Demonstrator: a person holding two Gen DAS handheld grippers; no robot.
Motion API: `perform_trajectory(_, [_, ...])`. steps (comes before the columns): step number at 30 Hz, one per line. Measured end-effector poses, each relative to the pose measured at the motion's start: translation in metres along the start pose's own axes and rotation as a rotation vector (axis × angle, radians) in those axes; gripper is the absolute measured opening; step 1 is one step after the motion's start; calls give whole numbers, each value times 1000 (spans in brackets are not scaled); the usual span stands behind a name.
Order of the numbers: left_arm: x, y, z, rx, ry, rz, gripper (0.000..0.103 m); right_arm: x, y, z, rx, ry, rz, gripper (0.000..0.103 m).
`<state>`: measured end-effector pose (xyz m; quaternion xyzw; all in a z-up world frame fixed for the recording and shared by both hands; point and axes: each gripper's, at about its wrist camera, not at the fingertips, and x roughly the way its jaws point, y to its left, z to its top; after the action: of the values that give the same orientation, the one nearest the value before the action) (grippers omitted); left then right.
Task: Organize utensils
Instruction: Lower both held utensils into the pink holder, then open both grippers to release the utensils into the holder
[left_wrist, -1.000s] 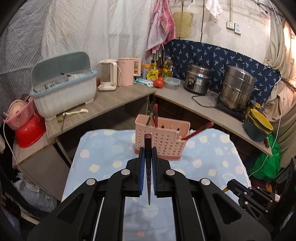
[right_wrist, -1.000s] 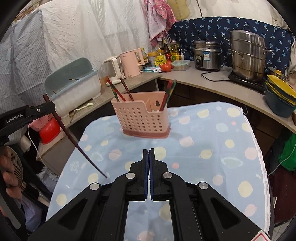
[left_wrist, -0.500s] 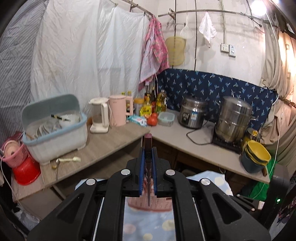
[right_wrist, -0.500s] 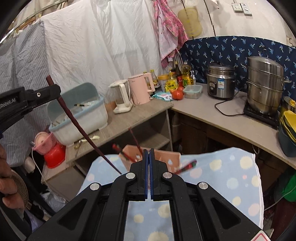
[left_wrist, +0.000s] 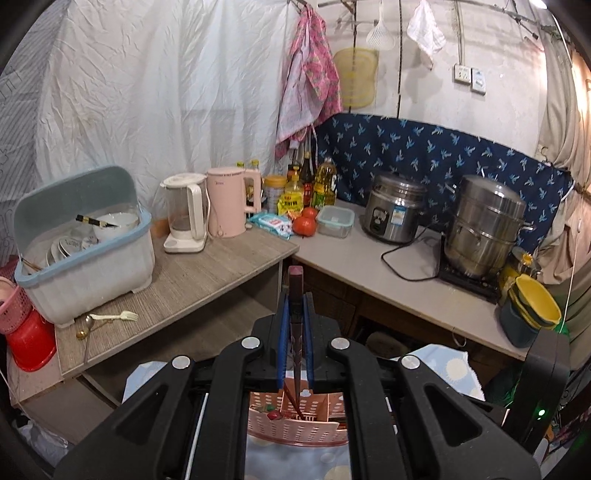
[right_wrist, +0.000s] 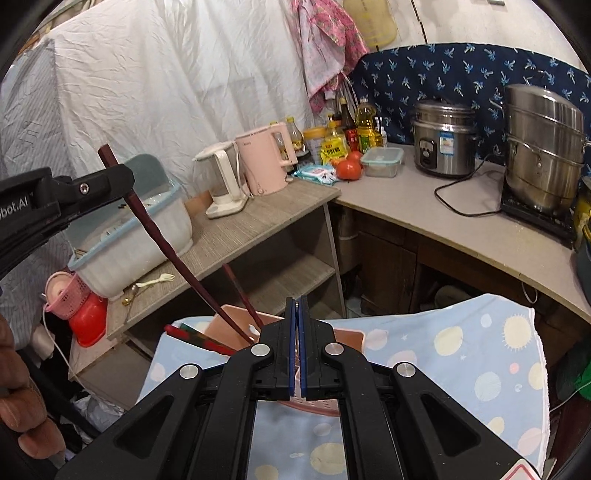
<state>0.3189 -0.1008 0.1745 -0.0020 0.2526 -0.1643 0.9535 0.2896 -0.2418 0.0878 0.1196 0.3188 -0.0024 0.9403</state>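
My left gripper (left_wrist: 295, 306) is shut on a dark red chopstick (left_wrist: 296, 332). The chopstick hangs down with its tip inside the pink slotted utensil basket (left_wrist: 295, 430) on the blue spotted tablecloth. In the right wrist view the left gripper (right_wrist: 110, 181) holds the chopstick (right_wrist: 166, 254) slanting down into the basket (right_wrist: 236, 321), which holds other red chopsticks (right_wrist: 201, 341). My right gripper (right_wrist: 297, 306) is shut and empty, just above the basket's near side.
A wooden shelf (left_wrist: 184, 280) carries a dish bin (left_wrist: 85, 251), kettles (left_wrist: 225, 201), a fork and a spoon (left_wrist: 110, 317). The counter (left_wrist: 388, 280) holds a rice cooker (left_wrist: 393, 206), a steel pot (left_wrist: 484, 236) and stacked bowls (left_wrist: 532, 310). The blue tablecloth (right_wrist: 461, 350) lies under the basket.
Both grippers rose and moved closer to the basket. The left gripper brought the chopstick over it and lowered the tip inside. The right gripper stayed shut.
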Motion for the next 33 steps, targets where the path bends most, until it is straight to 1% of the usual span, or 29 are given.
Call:
perform_trajectory(4, [22,6,-15,-11,41,-1,7,20,-2,-9,-4,32,-17,2])
perform_trajectory(7, [32,10,-22,-17,57,1,7,32,-3,-16,-6,53,-26,2])
perform_trajectory(15, [42,16,-36,-21,83,-1,7,54,-5,-24,-8,89,-38,2])
perform_trajectory(17, [42,16,-38,-16,82,1,8,53,-6,-25,-14,82,-44,2])
perform_trajectory(19, [39,17,-40,-20,70,14,14,50,-6,-27,-13,72,-51,8])
perform_trajectory(21, [35,20,-41,-25,56,27,32,43,-7,-28,-3,62,-45,12])
perform_trajectory(23, [28,21,-43,-26,36,37,38,36,-7,-29,-4,49,-49,17])
perform_trajectory(25, [22,21,-45,-17,27,46,38,26,-6,-32,-8,32,-57,25])
perform_trajectory(27, [17,22,-46,-16,26,48,38,17,-4,-35,-14,18,-66,28])
perform_trajectory(29, [10,22,-49,-13,26,53,38,9,-1,-40,-21,13,-71,30])
perform_trajectory(33, [-5,21,-62,2,34,90,38,-9,3,-53,-30,1,-79,30])
